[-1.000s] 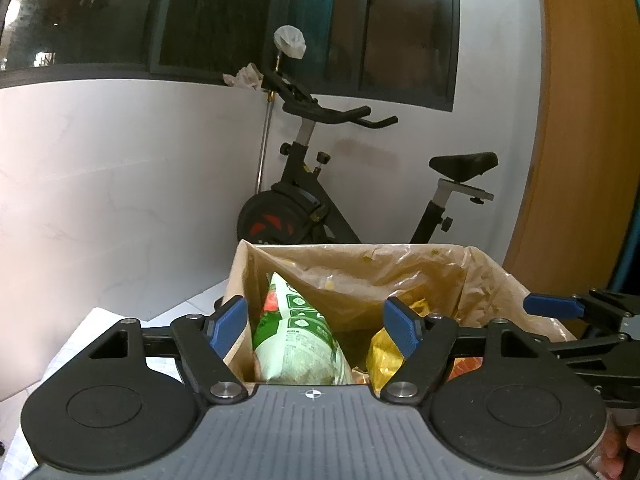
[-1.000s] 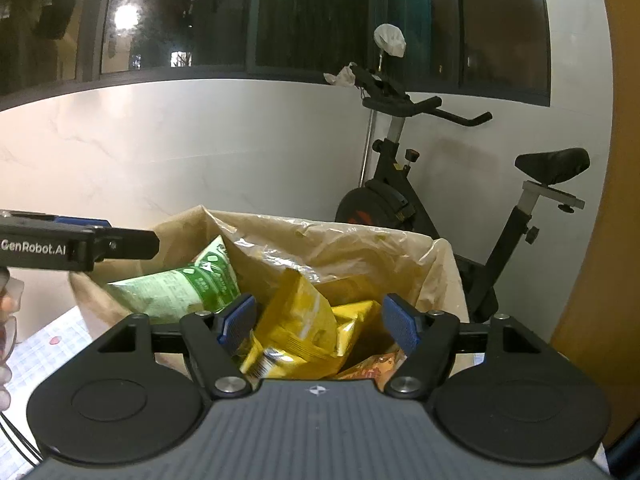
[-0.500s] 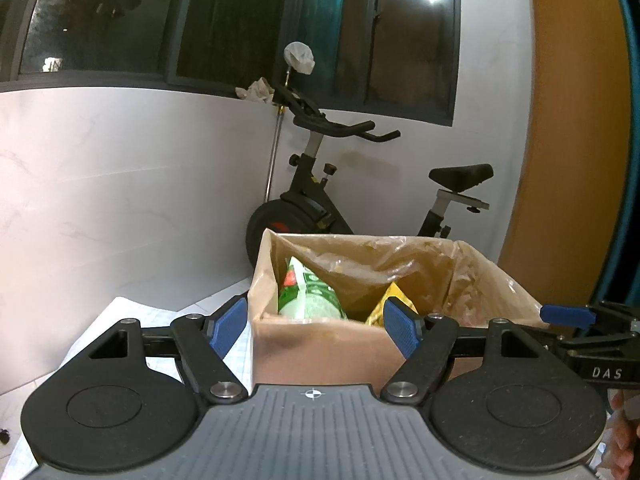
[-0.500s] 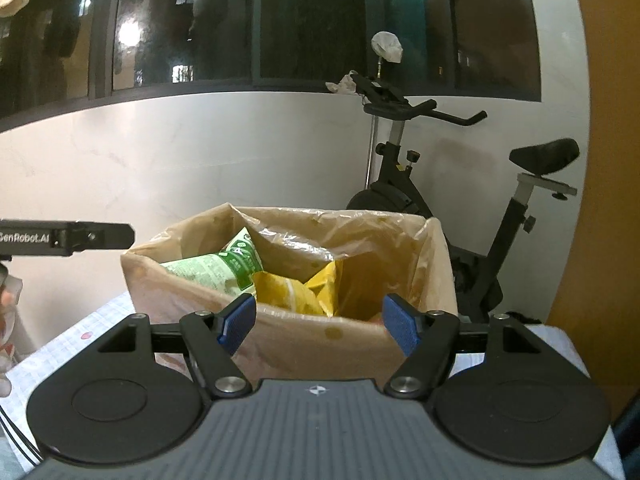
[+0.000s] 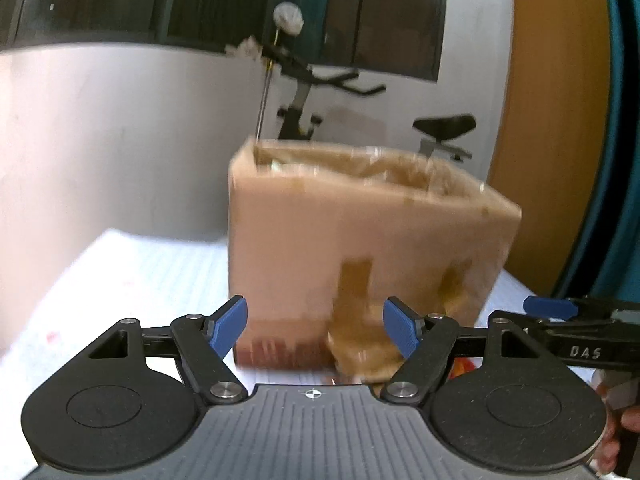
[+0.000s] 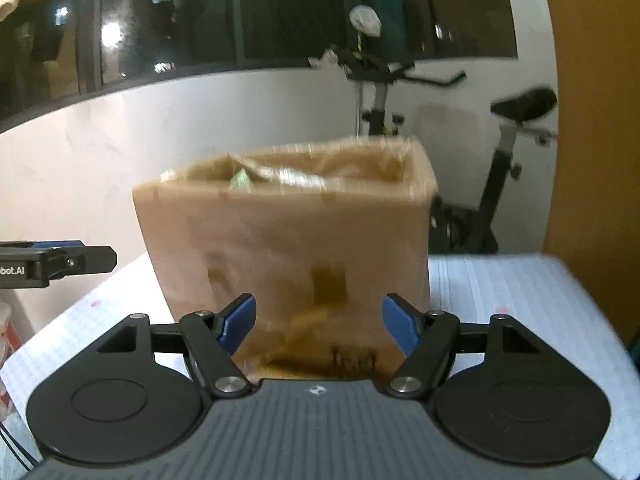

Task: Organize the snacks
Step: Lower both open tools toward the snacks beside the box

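A: What takes up the most room?

B: The white worktop (image 5: 160,280), with a faint grid on its cover. It runs under everything near the cameras. Behind it is a pale wall, dark windows above, and an exercise bike (image 6: 500,160) standing on the floor past the far edge.

A: And on the worktop?

B: A brown cardboard box (image 5: 360,248) lined with a crinkly plastic bag, standing upright with its top open. It is blurred in both views. From the right wrist view a bit of a green snack packet (image 6: 242,179) pokes up just above the rim near the left corner. The rest of the contents are hidden by the near wall of the box.

A: Where are the tongs?

B: Both pairs sit low in front of the box, on the near side. The left tongs (image 5: 316,330) are spread wide with nothing between the blue tips, and the lower part of the box shows in the gap. The right tongs (image 6: 318,322) are likewise spread apart and empty, facing the same wall of the box.

A: Can each see the other?

B: Yes. The right pair shows at the right edge of the left wrist view, and the left pair at the left edge of the right wrist view, so they are side by side.
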